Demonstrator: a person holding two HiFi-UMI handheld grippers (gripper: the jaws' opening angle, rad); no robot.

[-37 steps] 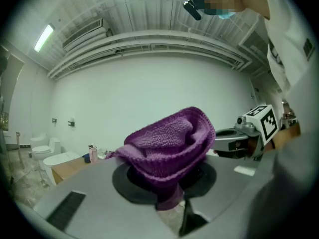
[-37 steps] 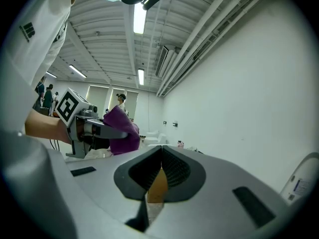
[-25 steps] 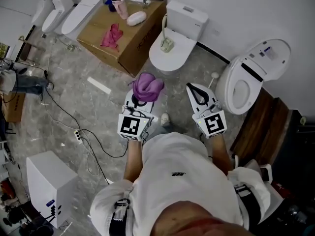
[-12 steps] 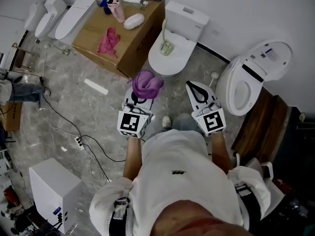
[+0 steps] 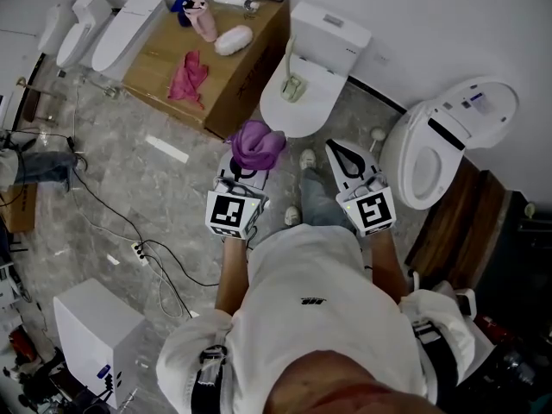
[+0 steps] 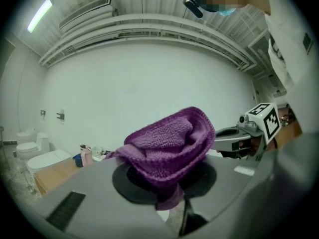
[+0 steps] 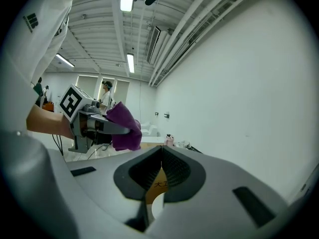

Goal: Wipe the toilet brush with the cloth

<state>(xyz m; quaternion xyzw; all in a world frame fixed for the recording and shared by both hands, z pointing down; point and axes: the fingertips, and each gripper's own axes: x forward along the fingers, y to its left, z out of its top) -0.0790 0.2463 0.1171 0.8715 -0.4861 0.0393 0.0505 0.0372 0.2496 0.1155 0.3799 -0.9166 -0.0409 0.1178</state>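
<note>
My left gripper point(image 5: 251, 159) is shut on a crumpled purple cloth point(image 5: 257, 143), which bulges over its jaws point(image 6: 167, 151) in the left gripper view. My right gripper point(image 5: 339, 153) is held beside it, shut, with nothing between its pads point(image 7: 160, 156). It sees the left gripper point(image 7: 94, 124) and the cloth point(image 7: 123, 126) to its left. A pale toilet brush in its holder point(image 5: 292, 78) stands on the closed lid of the white toilet point(image 5: 323, 37) straight ahead. Both grippers hang in the air short of that toilet.
A cardboard box point(image 5: 226, 80) left of the toilet carries a pink cloth point(image 5: 191, 69), a pink bottle point(image 5: 205, 20) and a white object point(image 5: 235, 38). An open-lidded toilet point(image 5: 442, 136) stands at the right. Cables point(image 5: 147, 250) and a white unit point(image 5: 90, 335) are on the floor at the left.
Both grippers have moved forward together toward the middle toilet, the cloth still in the left one. The person has stepped ahead; a shoe now shows between the grippers.
</note>
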